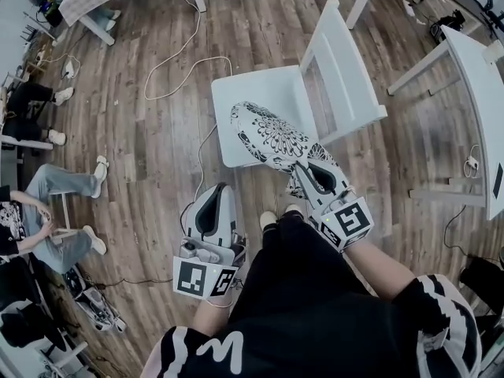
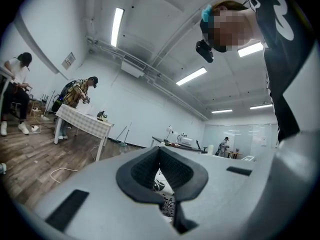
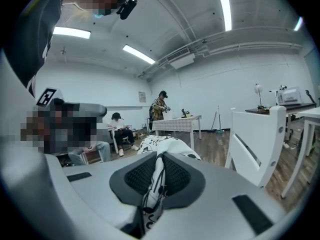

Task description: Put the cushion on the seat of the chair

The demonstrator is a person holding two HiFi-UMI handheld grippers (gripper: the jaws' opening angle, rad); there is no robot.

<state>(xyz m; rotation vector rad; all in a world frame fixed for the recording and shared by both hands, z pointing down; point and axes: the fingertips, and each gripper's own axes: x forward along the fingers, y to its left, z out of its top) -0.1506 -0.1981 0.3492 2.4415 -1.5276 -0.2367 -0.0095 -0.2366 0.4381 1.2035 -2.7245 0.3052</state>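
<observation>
Head view of a wood-plank floor [image 1: 157, 132] bearing a white chair [image 1: 346, 61], whose flat seat [image 1: 240, 101] lies to the picture-left of its slatted backrest. A black-and-white patterned cushion [image 1: 272, 136] rests on the part of the seat nearest the person. It lies close to the backrest corner, and one end droops past the seat's near edge. The right gripper [image 1: 305, 162] meets that drooping end. In the right gripper view its pads [image 3: 140, 176] are nearly together, with a fold of the cushion's fabric pinched between them. The left gripper [image 1: 223, 187] is over the floor off the seat's near edge, beside the cushion and apart from it. In the left gripper view its jaws stand only a narrow slit apart and grip nothing, and the cushion's pattern shows through the slit. A pale cable [image 1: 177, 61] loops across the floor beyond the chair.
</observation>
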